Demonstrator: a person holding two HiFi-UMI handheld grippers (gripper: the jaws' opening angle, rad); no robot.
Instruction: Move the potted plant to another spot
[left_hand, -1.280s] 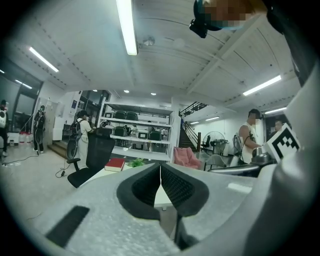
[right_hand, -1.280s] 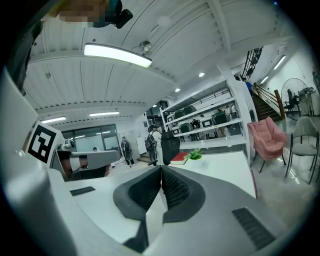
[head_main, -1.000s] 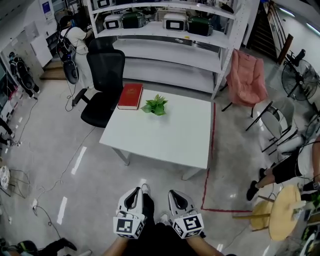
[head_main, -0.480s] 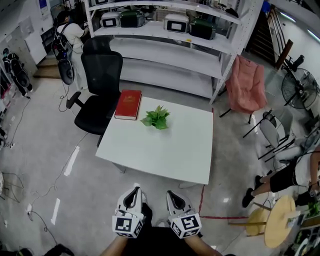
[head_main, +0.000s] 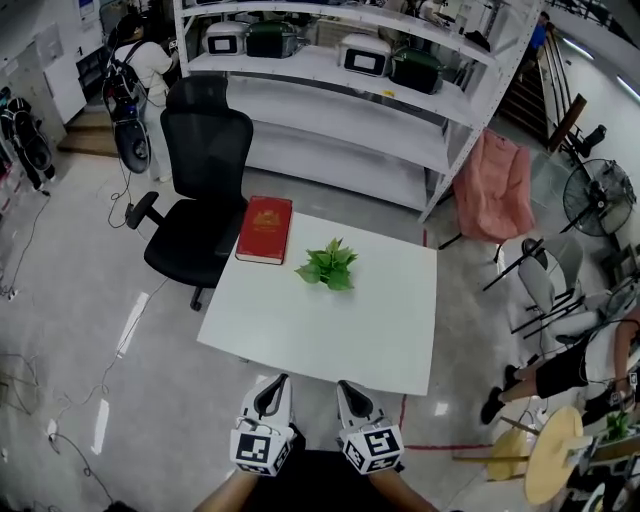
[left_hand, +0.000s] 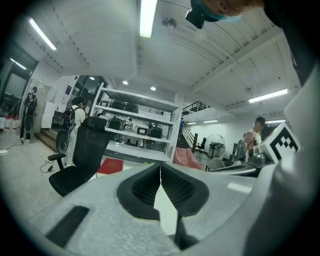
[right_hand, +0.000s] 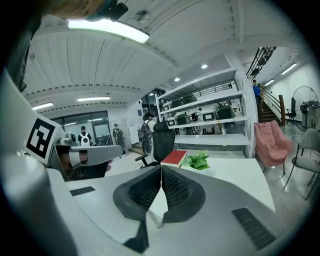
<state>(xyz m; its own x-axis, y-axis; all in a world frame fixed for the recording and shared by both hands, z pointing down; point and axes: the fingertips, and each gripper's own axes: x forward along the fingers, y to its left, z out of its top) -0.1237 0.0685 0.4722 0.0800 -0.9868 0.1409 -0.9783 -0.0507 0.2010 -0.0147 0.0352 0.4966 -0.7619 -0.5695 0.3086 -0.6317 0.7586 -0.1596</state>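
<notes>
A small potted plant (head_main: 329, 266) with green leaves stands on the white table (head_main: 330, 330), toward its far side, right of a red book (head_main: 265, 229). The plant (right_hand: 198, 159) and the book (right_hand: 174, 157) also show ahead in the right gripper view. My left gripper (head_main: 272, 385) and right gripper (head_main: 349, 388) hang side by side just short of the table's near edge, well away from the plant. Both are shut, their jaws pressed together with nothing between them. In the left gripper view the gripper (left_hand: 160, 168) points at the table, and the book (left_hand: 111, 165) shows there as a red patch.
A black office chair (head_main: 197, 190) stands at the table's far left corner. White shelving (head_main: 340, 90) with appliances runs behind. A pink folding chair (head_main: 495, 185) and a fan (head_main: 598, 197) are at the right. A person (head_main: 140, 70) stands at the back left; another sits at the right (head_main: 570, 360).
The view has closed in on the table: it and the plant sit lower and nearer in the head view. Both grippers stayed shut and side by side.
</notes>
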